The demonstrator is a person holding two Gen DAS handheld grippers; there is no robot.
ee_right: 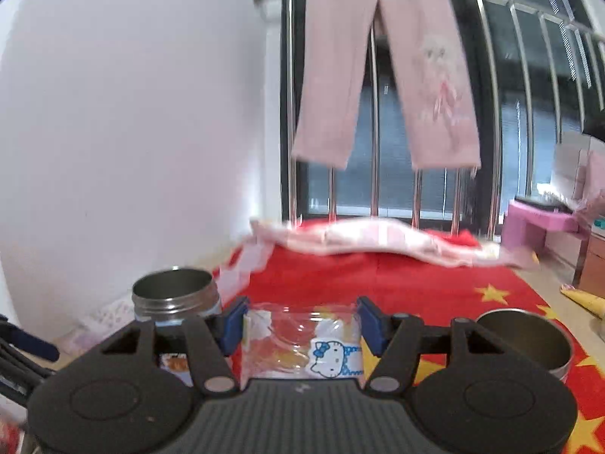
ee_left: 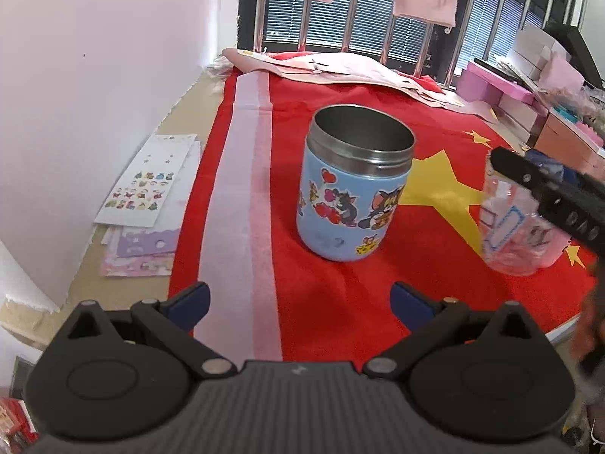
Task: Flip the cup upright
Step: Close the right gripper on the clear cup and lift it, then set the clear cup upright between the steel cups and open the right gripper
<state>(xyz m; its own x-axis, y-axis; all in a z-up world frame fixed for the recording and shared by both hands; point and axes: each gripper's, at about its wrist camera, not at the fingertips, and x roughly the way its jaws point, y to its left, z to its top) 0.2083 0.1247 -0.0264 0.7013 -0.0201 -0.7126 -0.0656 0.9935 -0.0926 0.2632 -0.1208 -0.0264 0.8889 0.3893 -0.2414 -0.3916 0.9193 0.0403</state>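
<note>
A clear plastic cup [ee_right: 302,340] with a Hello Kitty sticker sits between the blue pads of my right gripper [ee_right: 302,325], which is shut on it. In the left wrist view the same cup [ee_left: 510,227] stands on the red cloth at the right, with the right gripper's black finger [ee_left: 548,193] against it. A light blue steel cup [ee_left: 353,181] with cartoon stickers stands upright, mouth open upward, in the middle of the cloth. It also shows in the right wrist view [ee_right: 176,295]. My left gripper [ee_left: 300,302] is open and empty, a short way in front of the blue cup.
A red cloth with yellow stars [ee_left: 378,295] covers the table. A steel bowl [ee_right: 525,340] sits at the right. Sticker sheets [ee_left: 147,185] lie at the left edge. Folded pink fabric [ee_left: 340,68] lies at the back, with pink boxes [ee_left: 495,87] at the far right.
</note>
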